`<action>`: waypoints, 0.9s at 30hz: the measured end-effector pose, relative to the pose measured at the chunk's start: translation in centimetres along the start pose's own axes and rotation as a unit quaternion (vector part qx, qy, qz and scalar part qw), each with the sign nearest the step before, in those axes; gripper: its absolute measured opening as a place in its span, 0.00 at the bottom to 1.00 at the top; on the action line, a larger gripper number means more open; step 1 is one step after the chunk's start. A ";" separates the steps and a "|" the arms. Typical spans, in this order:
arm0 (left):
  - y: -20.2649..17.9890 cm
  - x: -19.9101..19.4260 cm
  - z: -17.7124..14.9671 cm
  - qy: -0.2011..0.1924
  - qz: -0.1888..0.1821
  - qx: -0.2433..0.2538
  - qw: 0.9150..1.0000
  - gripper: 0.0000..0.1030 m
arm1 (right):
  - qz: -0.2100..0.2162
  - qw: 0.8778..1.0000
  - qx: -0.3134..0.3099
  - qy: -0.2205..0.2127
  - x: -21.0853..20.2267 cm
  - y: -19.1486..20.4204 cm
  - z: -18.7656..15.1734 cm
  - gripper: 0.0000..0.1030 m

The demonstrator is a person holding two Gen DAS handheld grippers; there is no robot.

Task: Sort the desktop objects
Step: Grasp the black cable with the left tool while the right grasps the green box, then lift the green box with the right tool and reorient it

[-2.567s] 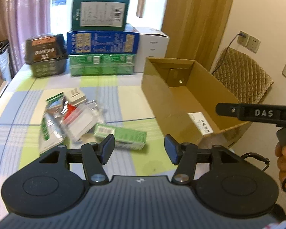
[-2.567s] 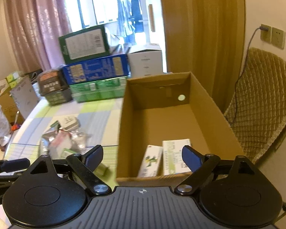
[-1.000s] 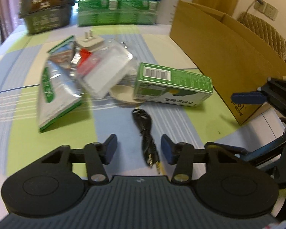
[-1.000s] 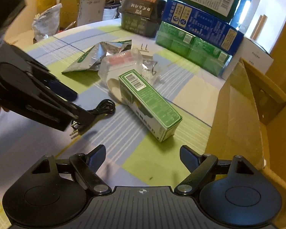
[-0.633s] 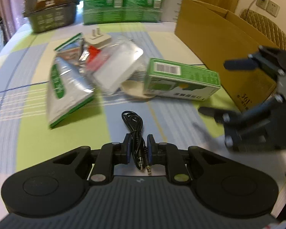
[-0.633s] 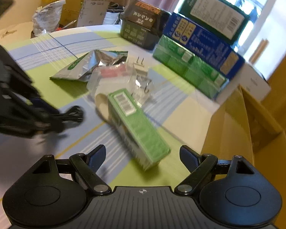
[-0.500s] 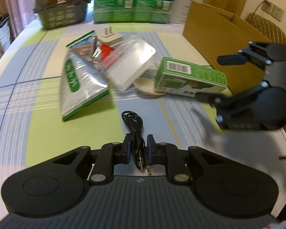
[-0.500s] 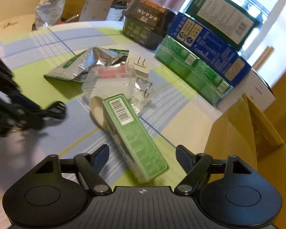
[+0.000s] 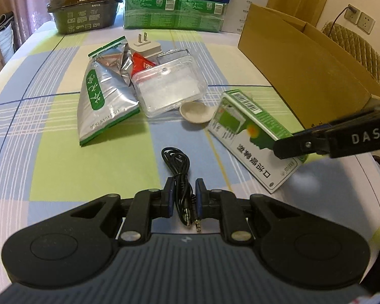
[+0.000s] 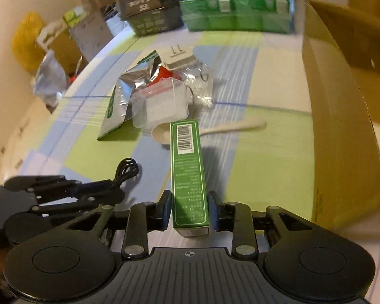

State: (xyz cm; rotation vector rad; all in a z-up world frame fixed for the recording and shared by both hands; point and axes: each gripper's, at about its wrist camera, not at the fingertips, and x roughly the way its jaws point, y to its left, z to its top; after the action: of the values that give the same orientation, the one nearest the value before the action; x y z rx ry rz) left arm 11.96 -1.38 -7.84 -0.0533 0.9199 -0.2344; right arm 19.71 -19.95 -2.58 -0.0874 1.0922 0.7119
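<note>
While spread across the checked green-and-blue cloth of the bench (image 9: pixel 63 172), with the open brown cardboard carton (image 9: pixel 304 71) at the right edge as the likely destination. Then the long green printed cardboard box (image 10: pixel 188 177), pinched at its near end by the right tongs (image 10: pixel 189 211), far end seemingly propped on the cream spoon (image 10: pixel 215 129); probably light and stiff, crushable if squeezed hard, better gripped across the narrow sides as now. Next the silver foil pouch with green label (image 9: pixel 103 101), the clear plastic lidded case (image 9: pixel 169 88) and the white plug adapter (image 9: pixel 147 48), crowded together beyond, touching or overlapping, well apart from both tongs. Smallest, the coiled black audio cable (image 9: pixel 181 174), clamped near its two plugs by the left tongs (image 9: pixel 185 201); limp and light, loop trailing on the cloth, apt to snag or dangle when lifted. Carton wall tall, so clearance needed above its rim.
</note>
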 end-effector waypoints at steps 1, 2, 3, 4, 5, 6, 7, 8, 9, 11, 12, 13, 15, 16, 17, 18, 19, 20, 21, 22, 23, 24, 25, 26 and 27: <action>0.0 0.0 -0.1 0.001 0.002 -0.001 1.000 0.12 | 0.001 1.000 0.011 -0.003 0.0 -0.4 -0.2 0.28; 0.1 0.0 -0.2 0.001 0.003 -0.002 1.000 0.12 | -0.007 1.000 0.014 -0.007 -0.1 -0.7 -0.3 0.31; 0.2 -0.1 -0.3 -0.001 0.004 -0.003 1.000 0.12 | -0.028 1.000 0.007 -0.013 0.0 -0.7 -0.2 0.34; 0.2 -0.1 -0.3 -0.002 0.005 -0.004 1.000 0.12 | -0.052 0.998 -0.009 -0.022 -0.1 -0.5 -0.3 0.44; 0.2 -0.1 -0.4 -0.004 0.007 -0.004 1.000 0.12 | -0.074 0.996 -0.030 -0.035 -0.2 -0.2 -0.5 0.55; 0.2 -0.1 -0.4 -0.006 0.008 -0.004 1.000 0.12 | -0.082 0.994 -0.048 -0.046 -0.3 0.1 -0.6 0.59; 0.3 -0.1 -0.4 -0.008 0.009 -0.004 1.000 0.12 | -0.087 0.992 -0.067 -0.057 -0.4 0.3 -0.9 0.64; 0.3 0.0 -0.4 -0.010 0.009 -0.005 1.000 0.13 | -0.097 0.988 -0.095 -0.069 -0.4 0.9 -1.1 0.67; 0.3 0.0 -0.4 -0.012 0.010 -0.006 1.000 0.13 | -0.109 0.983 -0.127 -0.080 -0.3 1.5 -1.5 0.68; 0.3 0.2 -0.5 -0.013 0.010 -0.007 1.000 0.13 | -0.134 0.967 -0.192 -0.096 0.3 2.5 -2.4 0.68; 0.3 0.2 -0.5 -0.014 0.010 -0.007 1.000 0.13 | -0.136 0.965 -0.201 -0.099 0.6 2.6 -2.6 0.68; 0.3 0.3 -0.5 -0.014 0.010 -0.007 1.000 0.13 | -0.132 0.968 -0.192 -0.095 0.9 2.3 -2.6 0.66; 0.4 0.3 -0.5 -0.015 0.008 -0.010 1.000 0.13 | -0.110 0.980 -0.148 -0.078 1.5 1.2 -2.4 0.42; 0.5 0.3 -0.5 -0.015 0.007 -0.011 1.000 0.13 | -0.100 0.984 -0.126 -0.074 1.6 0.8 -2.4 0.39; 0.5 0.3 -0.5 -0.016 0.008 -0.012 1.000 0.13 | -0.091 0.988 -0.106 -0.070 1.5 0.4 -2.3 0.32; 0.5 0.3 -0.5 -0.016 0.008 -0.012 1.000 0.13 | -0.073 0.992 -0.081 -0.064 1.3 -0.1 -2.2 0.29; 0.6 0.3 -0.6 -0.017 0.008 -0.013 1.000 0.13 | -0.049 0.996 -0.044 -0.057 1.0 -0.6 -2.0 0.26; 0.6 0.3 -0.6 -0.018 0.007 -0.014 1.000 0.13 | -0.021 0.999 0.005 -0.050 0.8 -1.4 -1.8 0.26; 0.6 0.3 -0.7 -0.018 0.006 -0.015 1.000 0.13 | 0.013 0.997 0.058 -0.041 0.6 -2.4 -1.7 0.26; 0.5 0.3 -0.7 -0.019 0.007 -0.015 1.000 0.13 | 0.037 0.994 0.094 -0.033 0.6 -3.1 -1.7 0.26; 0.5 0.3 -0.7 -0.020 0.007 -0.014 1.000 0.13 | 0.045 0.993 0.107 -0.030 0.6 -3.3 -1.6 0.26; 0.5 0.3 -0.8 -0.020 0.006 -0.013 1.000 0.13 | 0.049 0.992 0.114 -0.028 0.4 -3.4 -1.7 0.26; 0.5 0.2 -0.8 -0.021 0.006 -0.013 1.000 0.13 | 0.058 0.989 0.131 -0.025 0.3 -3.7 -1.8 0.26; 0.5 0.2 -0.8 -0.022 0.006 -0.014 1.000 0.13 | 0.074 0.984 0.158 -0.022 0.3 -4.3 -2.0 0.26; 0.5 0.2 -0.9 -0.023 0.005 -0.014 1.000 0.13 | 0.083 0.980 0.180 -0.019 0.3 -4.8 -2.2 0.26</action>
State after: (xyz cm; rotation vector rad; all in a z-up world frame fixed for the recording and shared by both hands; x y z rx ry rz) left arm 11.46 -0.86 -8.62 -0.0791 0.8785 -0.2100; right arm 20.81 -24.43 -5.14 0.3295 1.1856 0.6503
